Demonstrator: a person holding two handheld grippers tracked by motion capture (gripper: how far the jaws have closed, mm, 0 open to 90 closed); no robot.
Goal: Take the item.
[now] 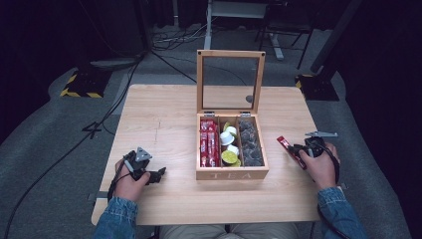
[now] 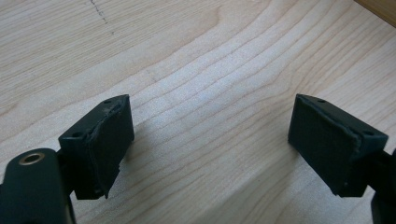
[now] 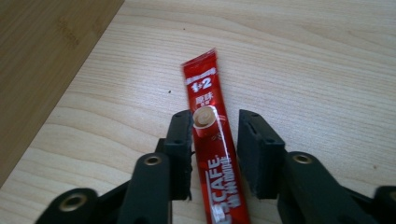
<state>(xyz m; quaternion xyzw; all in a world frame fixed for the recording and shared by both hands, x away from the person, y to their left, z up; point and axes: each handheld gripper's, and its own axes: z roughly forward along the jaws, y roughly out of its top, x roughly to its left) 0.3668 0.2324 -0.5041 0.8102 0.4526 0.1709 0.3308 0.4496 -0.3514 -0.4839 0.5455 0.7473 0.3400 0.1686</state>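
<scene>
A red Nescafe coffee sachet [image 3: 205, 93] lies flat on the wooden table [image 1: 164, 124], to the right of the tea box [image 1: 231, 174]. My right gripper [image 3: 215, 119] straddles its near half, jaws parted. The left pad sits against the sachet's edge and a gap shows between the sachet and the right pad. From above, the sachet [image 1: 287, 146] points away from the right gripper [image 1: 301, 152] toward the box. My left gripper [image 1: 158, 174] rests low over bare table left of the box. Its jaws [image 2: 210, 135] stand wide apart with nothing between them.
The wooden tea box has its glass lid [image 1: 230, 54] propped upright at the back. It holds red sachets [image 1: 209, 142] on the left, round capsules [image 1: 230, 144] in the middle and dark packets [image 1: 250, 142] on the right. The box's side wall [image 3: 42, 56] stands near the right gripper.
</scene>
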